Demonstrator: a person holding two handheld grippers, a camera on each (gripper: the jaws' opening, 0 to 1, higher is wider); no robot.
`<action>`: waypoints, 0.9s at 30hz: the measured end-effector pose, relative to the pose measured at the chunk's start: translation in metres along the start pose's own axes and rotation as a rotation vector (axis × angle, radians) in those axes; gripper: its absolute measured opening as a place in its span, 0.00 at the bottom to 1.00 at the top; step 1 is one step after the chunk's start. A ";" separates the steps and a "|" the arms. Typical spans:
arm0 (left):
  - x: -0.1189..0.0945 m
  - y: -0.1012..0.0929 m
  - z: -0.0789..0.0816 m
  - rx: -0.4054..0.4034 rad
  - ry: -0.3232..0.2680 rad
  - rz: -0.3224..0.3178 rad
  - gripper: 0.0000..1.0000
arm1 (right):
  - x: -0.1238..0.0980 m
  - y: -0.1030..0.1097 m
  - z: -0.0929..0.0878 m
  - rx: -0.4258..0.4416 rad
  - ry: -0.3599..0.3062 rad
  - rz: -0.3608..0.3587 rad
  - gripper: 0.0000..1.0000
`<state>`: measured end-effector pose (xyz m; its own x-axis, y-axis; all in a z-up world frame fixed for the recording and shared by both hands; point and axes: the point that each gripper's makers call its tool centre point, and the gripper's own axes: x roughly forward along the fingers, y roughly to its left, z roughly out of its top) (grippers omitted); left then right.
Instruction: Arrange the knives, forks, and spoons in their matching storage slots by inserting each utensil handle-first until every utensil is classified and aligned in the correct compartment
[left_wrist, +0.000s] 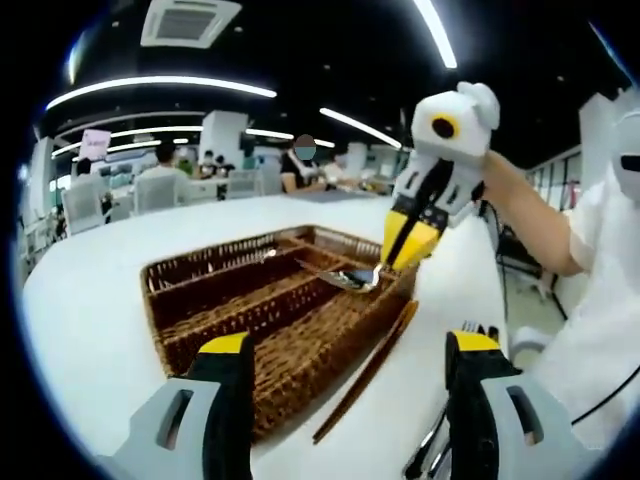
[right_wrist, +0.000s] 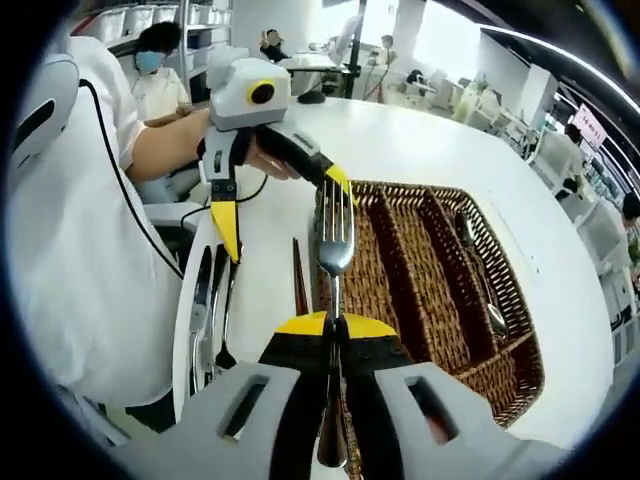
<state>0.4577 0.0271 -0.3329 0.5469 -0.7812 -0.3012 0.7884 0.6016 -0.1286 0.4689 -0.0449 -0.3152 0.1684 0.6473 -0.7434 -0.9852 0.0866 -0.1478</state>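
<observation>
Your right gripper (right_wrist: 335, 335) is clamped on a fork (right_wrist: 335, 245), tines pointing forward, poised over the near edge of the wicker tray (right_wrist: 420, 290). Your left gripper (left_wrist: 345, 360) hangs unclenched, grasping nothing, just before the same tray. 1 spoon (right_wrist: 478, 270) lies in a far compartment, and more cutlery (right_wrist: 207, 310) waits on the white table (right_wrist: 420, 140) beside it.

Right tongs (right_wrist: 335, 335) clamped tight; left tongs (left_wrist: 350, 350) gaping wide.
</observation>
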 end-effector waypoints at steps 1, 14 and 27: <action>0.000 -0.001 0.000 -0.002 0.000 0.000 0.78 | 0.000 -0.001 0.000 0.000 0.000 0.001 0.02; -0.001 -0.006 -0.005 -0.006 0.010 0.000 0.78 | 0.003 -0.013 0.004 -0.007 0.010 0.007 0.02; -0.002 -0.006 -0.008 -0.011 0.010 0.001 0.78 | 0.006 -0.022 0.008 -0.006 0.007 0.009 0.02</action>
<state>0.4496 0.0261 -0.3389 0.5447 -0.7788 -0.3110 0.7846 0.6042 -0.1388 0.4915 -0.0370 -0.3106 0.1602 0.6426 -0.7493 -0.9864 0.0766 -0.1452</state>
